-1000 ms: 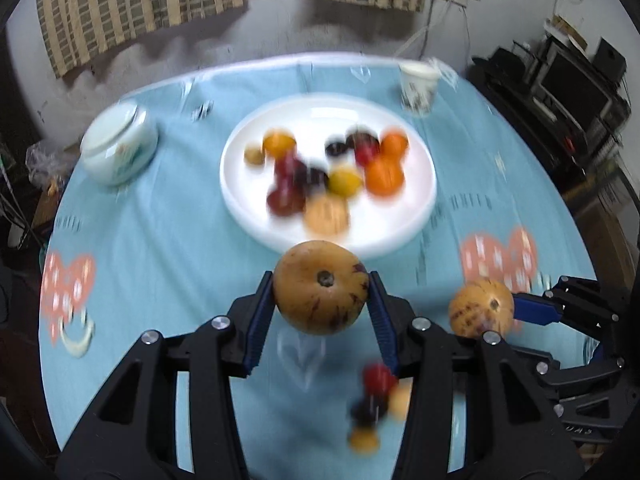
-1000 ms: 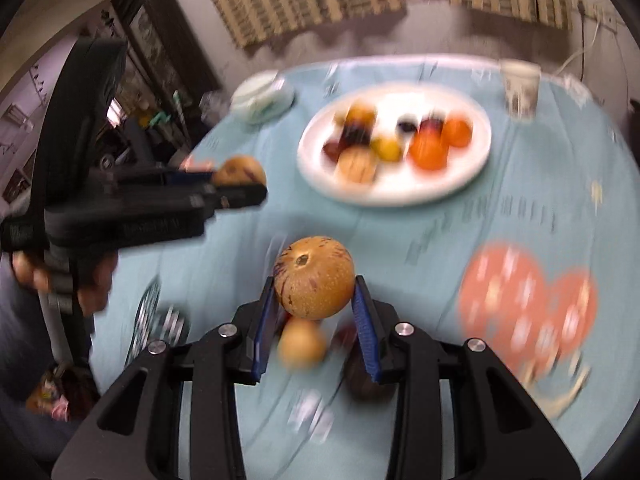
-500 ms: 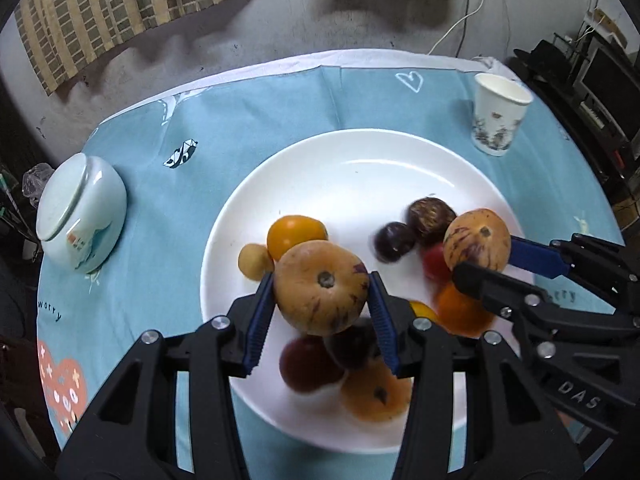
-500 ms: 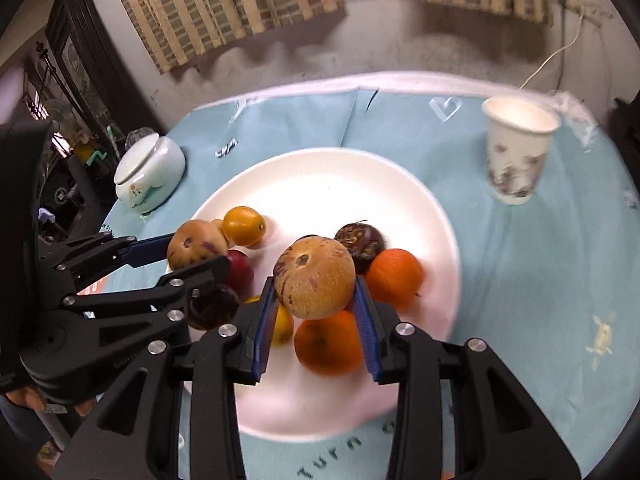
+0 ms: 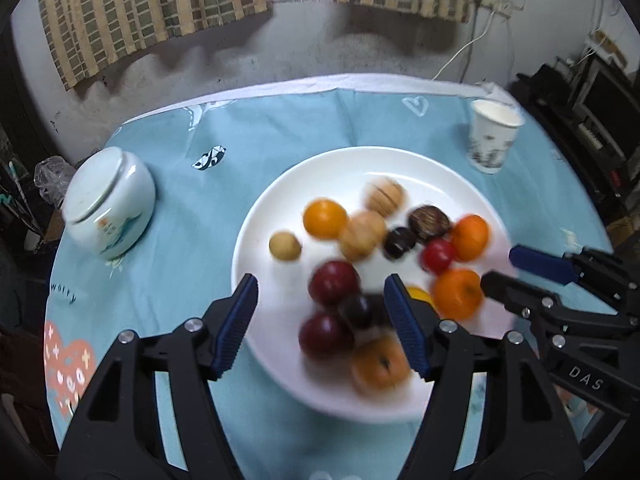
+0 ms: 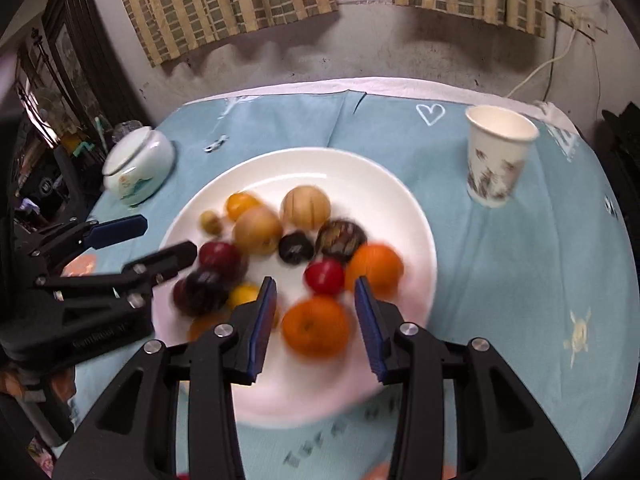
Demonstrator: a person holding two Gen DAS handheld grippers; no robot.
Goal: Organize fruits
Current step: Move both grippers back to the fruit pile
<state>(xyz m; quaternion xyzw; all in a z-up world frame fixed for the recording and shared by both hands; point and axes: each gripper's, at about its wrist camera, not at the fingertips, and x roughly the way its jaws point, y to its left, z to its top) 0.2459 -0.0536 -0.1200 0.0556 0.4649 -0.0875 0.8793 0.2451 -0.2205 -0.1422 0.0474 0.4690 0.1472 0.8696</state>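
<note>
While your left gripper [image 5: 320,312] hangs over the near left part of the white plate [image 5: 360,160], its jaws stand wide apart with nothing between them. Your right gripper [image 6: 316,308] sits over the near edge of the same plate, its jaws also spread and gripping nothing; an orange [image 6: 316,330] lies on the plate below the gap. All the fruits rest on the plate in a loose cluster, blurred in both views: two tan striped fruits [image 5: 362,234] near the middle, oranges to the right, dark red plums [image 5: 334,282] toward the left gripper, and a small yellowish fruit [image 5: 285,245] apart at the left. On the blue-clothed table [image 5: 280,120] a paper cup [image 6: 498,156] stands upright to the plate's far right, and a pale lidded jar [image 5: 108,204] lies tilted to the left.
</note>
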